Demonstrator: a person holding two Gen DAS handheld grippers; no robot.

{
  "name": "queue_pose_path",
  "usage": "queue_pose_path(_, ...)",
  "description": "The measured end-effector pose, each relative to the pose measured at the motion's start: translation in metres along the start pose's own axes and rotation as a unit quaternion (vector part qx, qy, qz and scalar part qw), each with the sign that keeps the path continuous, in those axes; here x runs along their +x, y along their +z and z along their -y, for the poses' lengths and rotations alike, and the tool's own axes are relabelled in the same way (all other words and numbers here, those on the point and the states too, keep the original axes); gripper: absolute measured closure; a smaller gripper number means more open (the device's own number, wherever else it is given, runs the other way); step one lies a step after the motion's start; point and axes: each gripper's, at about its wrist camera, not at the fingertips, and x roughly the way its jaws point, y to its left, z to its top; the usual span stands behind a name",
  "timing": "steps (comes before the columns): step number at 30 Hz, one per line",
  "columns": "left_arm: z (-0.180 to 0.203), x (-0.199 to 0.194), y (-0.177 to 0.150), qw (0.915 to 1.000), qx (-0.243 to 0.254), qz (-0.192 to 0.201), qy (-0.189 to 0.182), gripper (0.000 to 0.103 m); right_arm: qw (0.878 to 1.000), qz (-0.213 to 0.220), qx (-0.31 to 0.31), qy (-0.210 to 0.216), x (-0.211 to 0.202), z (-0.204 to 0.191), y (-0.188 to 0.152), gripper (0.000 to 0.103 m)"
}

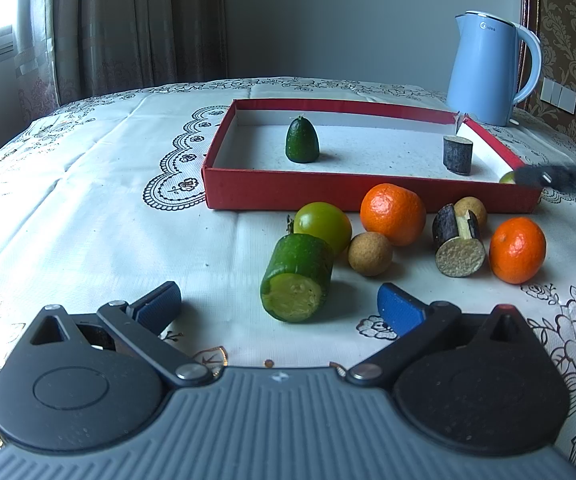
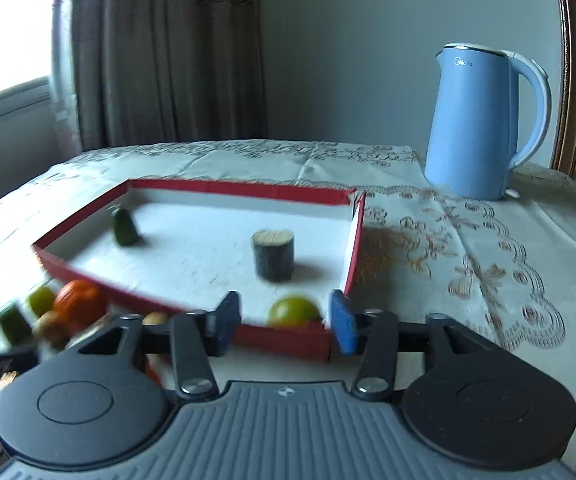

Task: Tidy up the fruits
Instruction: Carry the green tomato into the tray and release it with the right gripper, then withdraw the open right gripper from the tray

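A red box holds a green cucumber tip, a dark cut cylinder and a green round fruit in its near right corner. My right gripper is open at that corner; the green fruit lies between the fingers with a gap on the left side. My left gripper is open low over the cloth, with a cut cucumber piece lying just ahead between its fingers. In front of the box lie a green tomato, two oranges, two brown longans and a dark cut piece.
A blue electric kettle stands at the back right, beyond the box. The table wears a white embroidered cloth. Curtains and a window are at the back left. In the right wrist view the loose fruits are blurred at the lower left.
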Motion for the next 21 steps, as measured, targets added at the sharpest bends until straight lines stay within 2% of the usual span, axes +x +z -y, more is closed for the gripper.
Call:
queue_pose_path(5, 0.000, 0.000, 0.000, 1.0000, -0.001, 0.001, -0.001, 0.000, 1.000, -0.009, 0.001, -0.005, -0.013, 0.003, -0.022, 0.041)
queue_pose_path(8, -0.001, 0.000, -0.001, 1.0000, -0.002, 0.001, 0.000, 0.000, 1.000, -0.016, 0.020, -0.002, -0.009, 0.011, -0.029, 0.041)
queue_pose_path(10, 0.000, -0.001, -0.001, 0.9998, -0.001, 0.005, 0.018, 0.000, 0.999, -0.022, 0.035, 0.004, -0.007, 0.017, -0.031, 0.041)
queue_pose_path(12, -0.001, -0.001, 0.000, 0.9999, 0.000, 0.007, 0.013, 0.000, 0.998, -0.019, 0.051, 0.014, -0.008, 0.022, -0.031, 0.041)
queue_pose_path(14, -0.003, -0.002, 0.000, 1.0000, -0.005, 0.008, 0.002, 0.000, 0.998, -0.022, 0.059, 0.018, -0.007, 0.025, -0.032, 0.033)
queue_pose_path(18, -0.005, -0.002, 0.002, 0.9998, -0.018, 0.007, -0.001, 0.000, 0.997, -0.030, 0.073, 0.023, -0.004, 0.029, -0.032, 0.028)
queue_pose_path(21, -0.006, -0.003, 0.002, 0.9994, -0.027, 0.011, 0.017, 0.000, 0.996, -0.031, 0.073, 0.027, -0.004, 0.029, -0.033, 0.026)
